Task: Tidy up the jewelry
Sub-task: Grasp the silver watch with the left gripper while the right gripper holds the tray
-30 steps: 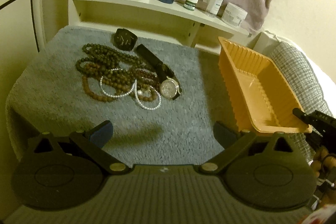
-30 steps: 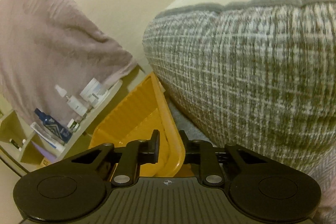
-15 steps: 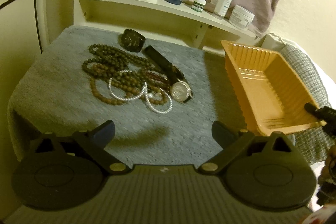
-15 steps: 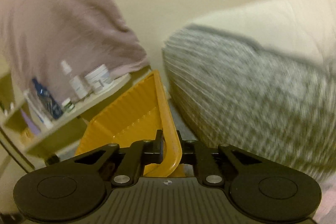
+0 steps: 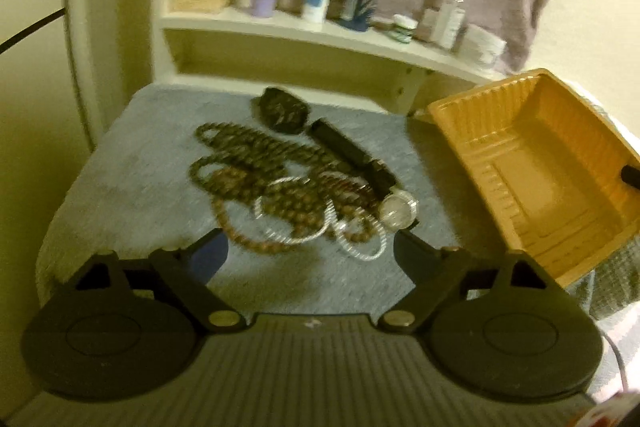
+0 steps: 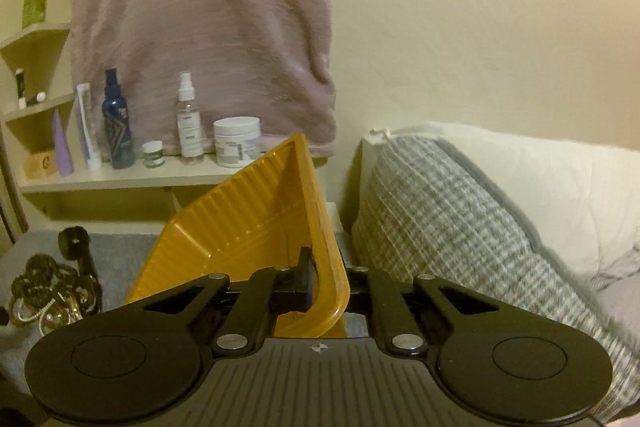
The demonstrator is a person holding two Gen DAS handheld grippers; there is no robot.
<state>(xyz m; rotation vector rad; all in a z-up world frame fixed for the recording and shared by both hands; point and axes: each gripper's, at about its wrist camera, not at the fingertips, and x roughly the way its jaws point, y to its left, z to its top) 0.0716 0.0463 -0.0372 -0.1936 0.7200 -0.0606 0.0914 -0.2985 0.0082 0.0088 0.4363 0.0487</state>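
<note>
Tray gripped on the right, jewelry heap waiting under your spread left fingers.

Your right gripper (image 6: 318, 277) has its fingers closed on the rim of the orange tray (image 5: 532, 163), which sits tilted just right of the jewelry pile (image 5: 296, 195); your left gripper (image 5: 308, 255) hovers at the pile's near edge, fingers wide and holding nothing. The pile lies on the grey mat (image 5: 132, 195); dark bead strands (image 5: 240, 155), a white bead loop (image 5: 288, 231) and a watch (image 5: 398, 213) overlap, so they will likely drag each other; the strands look limp and light, so pinch one loop at its free near edge; the watch looks stiffer and heavier, best taken by its strap (image 5: 344, 147).
</note>
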